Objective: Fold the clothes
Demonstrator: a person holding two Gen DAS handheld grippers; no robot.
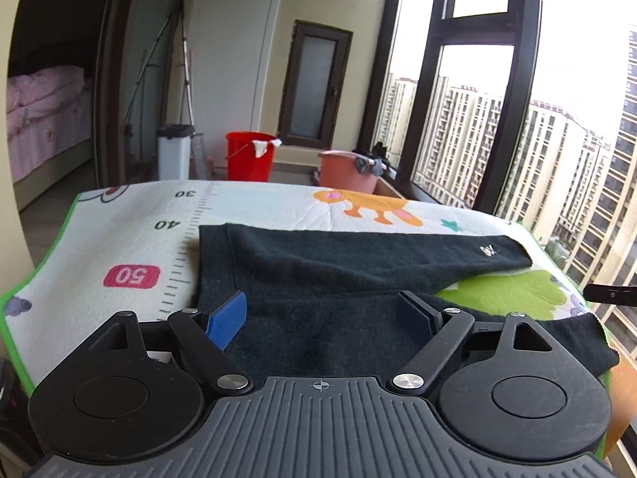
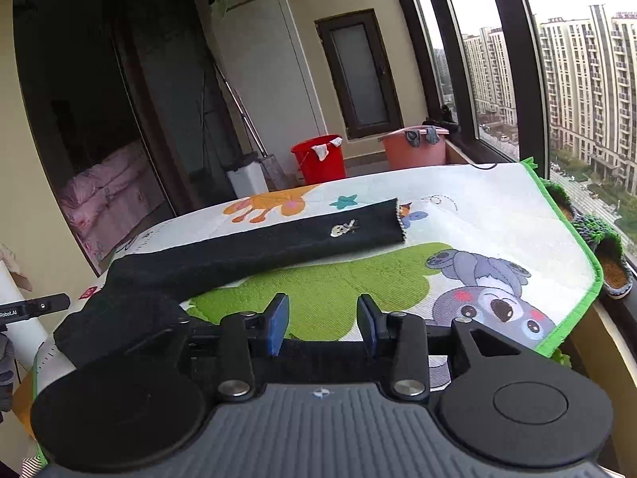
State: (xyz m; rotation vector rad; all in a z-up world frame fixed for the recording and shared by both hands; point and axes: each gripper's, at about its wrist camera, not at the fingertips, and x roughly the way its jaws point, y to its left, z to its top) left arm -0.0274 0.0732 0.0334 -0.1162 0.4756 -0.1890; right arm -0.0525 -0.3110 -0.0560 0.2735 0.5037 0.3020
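Observation:
A pair of dark trousers (image 1: 326, 275) lies on a cartoon play mat (image 1: 119, 239). One leg stretches to the right with a small white logo near its cuff; the other leg hangs over the near edge. My left gripper (image 1: 324, 314) is open above the waist part, holding nothing. In the right wrist view the trousers (image 2: 258, 247) lie across the mat (image 2: 497, 215), with a small skull emblem near the cuff. My right gripper (image 2: 322, 324) is open, with a dark strip of the trousers lying between the bases of its fingers.
A red bucket (image 1: 250, 155) and a pink tub (image 1: 350, 171) stand on the floor behind the mat, next to a white bin (image 1: 175, 151). Tall windows run along the right. A knitted slipper (image 2: 605, 251) lies on the sill beside the mat's right edge.

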